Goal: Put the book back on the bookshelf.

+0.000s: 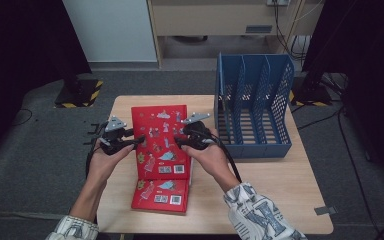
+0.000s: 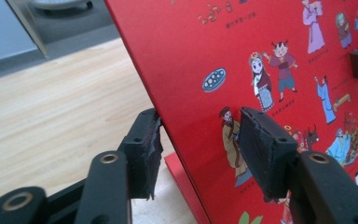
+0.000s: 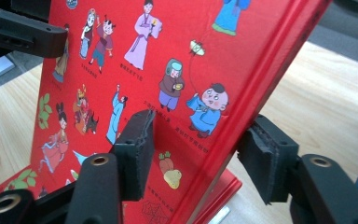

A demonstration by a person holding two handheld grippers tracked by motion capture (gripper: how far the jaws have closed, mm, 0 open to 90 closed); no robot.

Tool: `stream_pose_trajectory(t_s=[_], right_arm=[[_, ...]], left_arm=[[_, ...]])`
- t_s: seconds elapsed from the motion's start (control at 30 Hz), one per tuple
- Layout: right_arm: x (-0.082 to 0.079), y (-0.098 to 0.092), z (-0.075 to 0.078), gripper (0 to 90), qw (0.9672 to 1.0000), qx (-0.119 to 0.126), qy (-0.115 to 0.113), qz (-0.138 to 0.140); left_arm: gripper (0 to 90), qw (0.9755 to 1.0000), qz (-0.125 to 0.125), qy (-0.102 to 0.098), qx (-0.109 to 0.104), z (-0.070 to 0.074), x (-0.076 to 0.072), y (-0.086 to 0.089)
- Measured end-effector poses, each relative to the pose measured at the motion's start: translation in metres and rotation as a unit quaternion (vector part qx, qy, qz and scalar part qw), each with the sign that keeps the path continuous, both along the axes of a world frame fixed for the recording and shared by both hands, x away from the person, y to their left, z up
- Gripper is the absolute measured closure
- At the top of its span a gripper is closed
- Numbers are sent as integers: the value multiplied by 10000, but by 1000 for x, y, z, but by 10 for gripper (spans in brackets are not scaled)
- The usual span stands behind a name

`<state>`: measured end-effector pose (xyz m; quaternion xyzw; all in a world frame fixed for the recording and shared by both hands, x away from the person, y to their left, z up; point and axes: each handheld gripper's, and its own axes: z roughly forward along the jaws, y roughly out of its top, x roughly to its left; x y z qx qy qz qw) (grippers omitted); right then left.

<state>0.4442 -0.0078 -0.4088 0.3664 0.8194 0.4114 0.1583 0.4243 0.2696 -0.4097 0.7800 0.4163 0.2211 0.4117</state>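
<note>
Top red book (image 1: 159,131) is tilted up off the second red book (image 1: 161,192) lying flat on the bench (image 1: 275,200). Left gripper (image 1: 139,140) and right gripper (image 1: 178,141) each have their jaws clamped on opposite side edges. Blue file rack (image 1: 252,107) stands just right.

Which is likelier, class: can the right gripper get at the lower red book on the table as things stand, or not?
Probably not yet: the right gripper and left gripper straddle the upper red book, which overlies much of the lower red book.
</note>
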Motion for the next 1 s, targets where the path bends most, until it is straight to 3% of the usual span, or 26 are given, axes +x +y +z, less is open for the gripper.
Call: stream_pose_trajectory(t_s=[0.2,0.37,0.77,1.0], right_arm=[[4,-2,7,512,9999,103,-97,-65],[9,-1,11,529,9997,146,-104,-136],[19,-1,23,540,9988,117,-361,-321],[14,-3,25,550,9987,133,-393,-284]], left_arm=[[525,9999,80,-135,-44,5,3,-1],[534,9997,105,-205,110,11,8,-2],[558,9990,195,-389,90,23,19,-6],[550,9989,150,-432,105,25,12,-7]])
